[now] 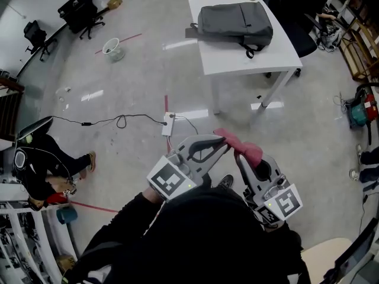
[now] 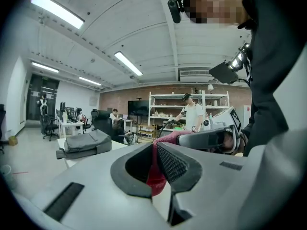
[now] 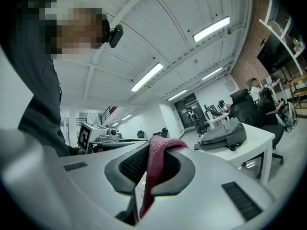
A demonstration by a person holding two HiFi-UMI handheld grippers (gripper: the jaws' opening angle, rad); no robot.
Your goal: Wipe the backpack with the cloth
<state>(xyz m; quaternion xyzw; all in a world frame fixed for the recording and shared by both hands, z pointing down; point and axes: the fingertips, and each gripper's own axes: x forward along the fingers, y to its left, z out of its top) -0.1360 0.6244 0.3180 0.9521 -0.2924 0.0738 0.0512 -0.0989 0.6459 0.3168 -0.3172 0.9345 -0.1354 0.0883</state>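
Head view is showing both tools held close to the person's chest. The left gripper point(image 1: 220, 142) and the right gripper point(image 1: 241, 156) are each pinching one end of the small pink-red terry cloth point(image 1: 243, 146), which is bridging the gap between them. The grey fabric backpack point(image 1: 235, 22) is lying flat on the white rectangular table point(image 1: 249, 63), well apart from both grippers.

Left gripper view is showing its jaws pressing together on a fold of the cloth point(image 2: 155, 177). The backpack point(image 2: 85, 144) is sitting far ahead.

Right gripper view is showing its jaws likewise clamping the cloth point(image 3: 154, 166), which is drooping limply over the tip.

The cloth is looking light, soft and floppy, so holding it by two ends and keeping it taut is probably giving the flattest wiping face. The backpack is looking soft too, likely denting or sliding under pressure, so it may need steadying.
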